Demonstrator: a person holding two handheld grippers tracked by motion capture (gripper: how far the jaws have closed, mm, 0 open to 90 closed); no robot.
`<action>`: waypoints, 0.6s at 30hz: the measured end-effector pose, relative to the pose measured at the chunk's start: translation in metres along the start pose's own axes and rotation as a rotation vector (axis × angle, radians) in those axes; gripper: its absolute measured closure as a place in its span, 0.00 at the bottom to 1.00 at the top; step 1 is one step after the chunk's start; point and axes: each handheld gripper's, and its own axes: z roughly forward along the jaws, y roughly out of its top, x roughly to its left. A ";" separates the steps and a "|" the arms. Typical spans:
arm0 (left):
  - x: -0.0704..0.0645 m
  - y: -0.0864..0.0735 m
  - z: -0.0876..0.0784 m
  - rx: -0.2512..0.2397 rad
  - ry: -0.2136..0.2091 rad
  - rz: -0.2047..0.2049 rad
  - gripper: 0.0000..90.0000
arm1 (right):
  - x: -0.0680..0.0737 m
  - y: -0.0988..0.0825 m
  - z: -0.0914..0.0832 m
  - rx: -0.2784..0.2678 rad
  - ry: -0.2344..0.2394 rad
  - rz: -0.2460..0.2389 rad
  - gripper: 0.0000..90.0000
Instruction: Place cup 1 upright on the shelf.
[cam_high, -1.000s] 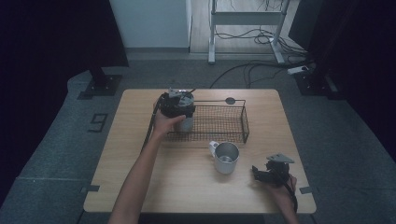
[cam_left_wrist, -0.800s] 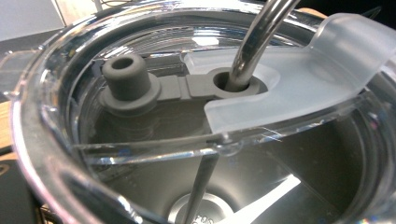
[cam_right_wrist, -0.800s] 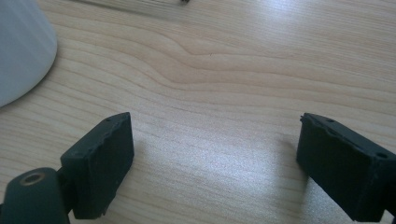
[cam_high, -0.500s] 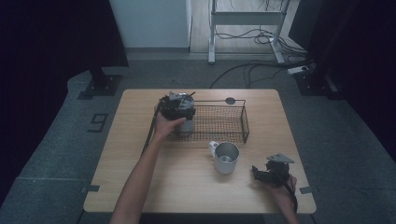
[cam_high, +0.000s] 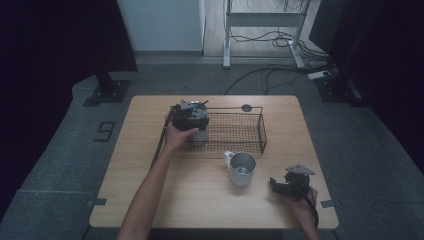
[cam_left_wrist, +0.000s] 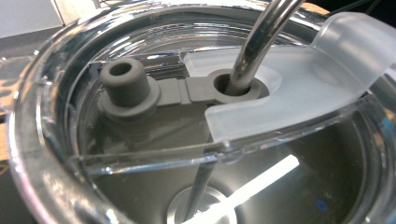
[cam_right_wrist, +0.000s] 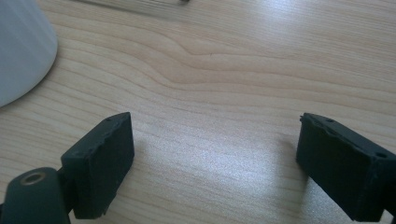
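Keeping the tumbler (cam_high: 200, 131) upright matters most as I handle it at the left end of the wire basket (cam_high: 250, 134); a tilt would swing its metal straw (cam_left_wrist: 261, 37). My left gripper (cam_high: 189, 116) sits on top of it, though whether those jaws clamp it I cannot tell. Its clear lid (cam_left_wrist: 289, 88) has a grey stopper (cam_left_wrist: 123, 84), steel inside. My right gripper (cam_right_wrist: 215, 168) rests on the table (cam_high: 150, 200), jaws apart, empty, near the mug (cam_high: 242, 169).

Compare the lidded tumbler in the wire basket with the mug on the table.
The tumbler stands inside the wire basket; the mug stands on the bare table. The tumbler has a clear lid with a metal straw; the mug is open-topped, with a handle. Both are upright and metallic.
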 end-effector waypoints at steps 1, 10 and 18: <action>0.000 -0.001 -0.001 0.001 -0.001 0.005 0.04 | 0.000 0.000 0.000 0.000 0.000 0.000 0.12; -0.003 -0.004 -0.003 0.002 0.006 0.021 0.05 | 0.000 0.000 0.000 -0.001 -0.001 0.000 0.13; -0.001 -0.005 -0.005 -0.007 -0.005 0.002 0.04 | 0.000 0.000 0.000 -0.001 -0.002 0.001 0.13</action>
